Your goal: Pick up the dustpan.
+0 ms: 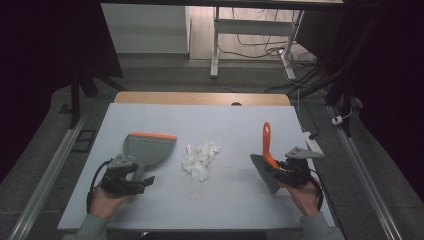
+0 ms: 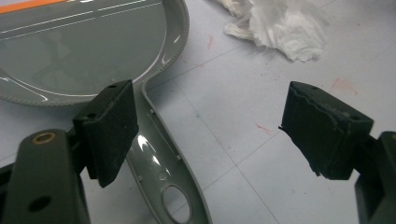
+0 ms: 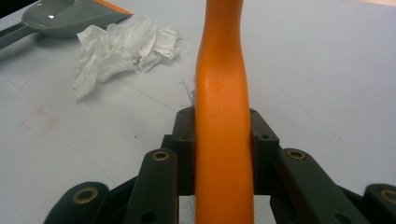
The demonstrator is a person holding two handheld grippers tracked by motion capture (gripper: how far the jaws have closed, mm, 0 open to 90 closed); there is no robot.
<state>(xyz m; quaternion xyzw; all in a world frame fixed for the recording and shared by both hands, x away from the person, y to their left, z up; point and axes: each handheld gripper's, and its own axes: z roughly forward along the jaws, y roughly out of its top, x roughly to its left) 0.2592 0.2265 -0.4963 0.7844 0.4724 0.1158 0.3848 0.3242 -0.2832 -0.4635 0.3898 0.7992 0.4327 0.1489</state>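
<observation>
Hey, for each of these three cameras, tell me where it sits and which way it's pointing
High view: above the person's side, looking forward and down on the table; both hands and sleeves show.
Left gripper view: on the left gripper, looking along its open jaws at the dustpan; a black jaw each side.
Right gripper view: on the right gripper, shut on the brush, handle pointing away.
Shared: all three show the crumpled tissue.
</observation>
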